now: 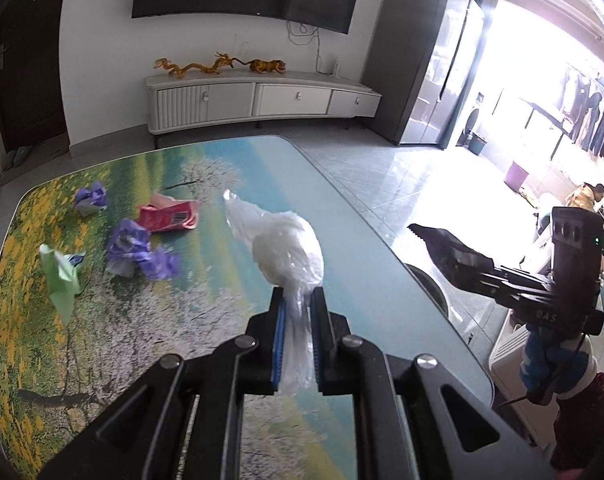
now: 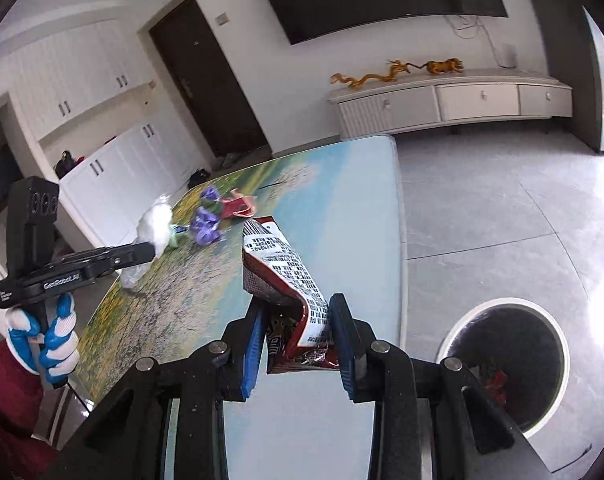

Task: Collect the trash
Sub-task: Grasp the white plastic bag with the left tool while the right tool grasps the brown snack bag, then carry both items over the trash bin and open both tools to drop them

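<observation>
Left gripper (image 1: 296, 300) clamps a clear plastic bag (image 1: 280, 246) above the table (image 1: 361, 240); right gripper (image 2: 298, 312) clamps a snack wrapper (image 2: 286, 272) beside the bin (image 2: 505, 360). Recommended: bring each fully over the bin's opening before letting go.

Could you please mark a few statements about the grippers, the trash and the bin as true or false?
1. The left gripper is shut on a clear plastic bag. True.
2. The right gripper is empty. False: it grips a red snack wrapper.
3. The bin stands on the table. False: it stands on the floor beside the table.
4. Purple wrappers lie on the table. True.
5. The table holds no pink item. False: a pink packet lies there.
</observation>
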`<act>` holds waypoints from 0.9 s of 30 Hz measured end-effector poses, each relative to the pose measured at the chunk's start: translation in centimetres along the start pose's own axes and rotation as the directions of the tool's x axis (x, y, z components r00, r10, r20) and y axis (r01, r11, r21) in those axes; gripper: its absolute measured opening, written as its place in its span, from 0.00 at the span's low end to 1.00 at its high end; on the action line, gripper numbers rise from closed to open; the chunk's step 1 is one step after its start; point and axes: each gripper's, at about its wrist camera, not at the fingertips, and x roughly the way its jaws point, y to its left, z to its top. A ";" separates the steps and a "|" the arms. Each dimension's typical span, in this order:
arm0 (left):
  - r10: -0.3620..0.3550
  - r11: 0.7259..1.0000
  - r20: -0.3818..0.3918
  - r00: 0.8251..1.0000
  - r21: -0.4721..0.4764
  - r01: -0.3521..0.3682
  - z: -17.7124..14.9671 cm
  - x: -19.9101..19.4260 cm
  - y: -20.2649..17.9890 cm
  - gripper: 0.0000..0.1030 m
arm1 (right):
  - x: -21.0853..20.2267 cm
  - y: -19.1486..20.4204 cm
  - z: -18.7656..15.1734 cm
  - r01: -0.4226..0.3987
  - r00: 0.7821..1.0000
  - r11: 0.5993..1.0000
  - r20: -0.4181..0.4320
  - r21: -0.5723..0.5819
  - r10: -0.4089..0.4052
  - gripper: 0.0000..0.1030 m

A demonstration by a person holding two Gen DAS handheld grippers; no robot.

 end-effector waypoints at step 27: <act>-0.170 0.959 -0.329 0.929 0.160 0.233 5.5 21.9 -21.9 0.14 | -1.2 -23.3 -4.2 0.387 0.922 0.815 -0.209 0.431 -0.327 0.60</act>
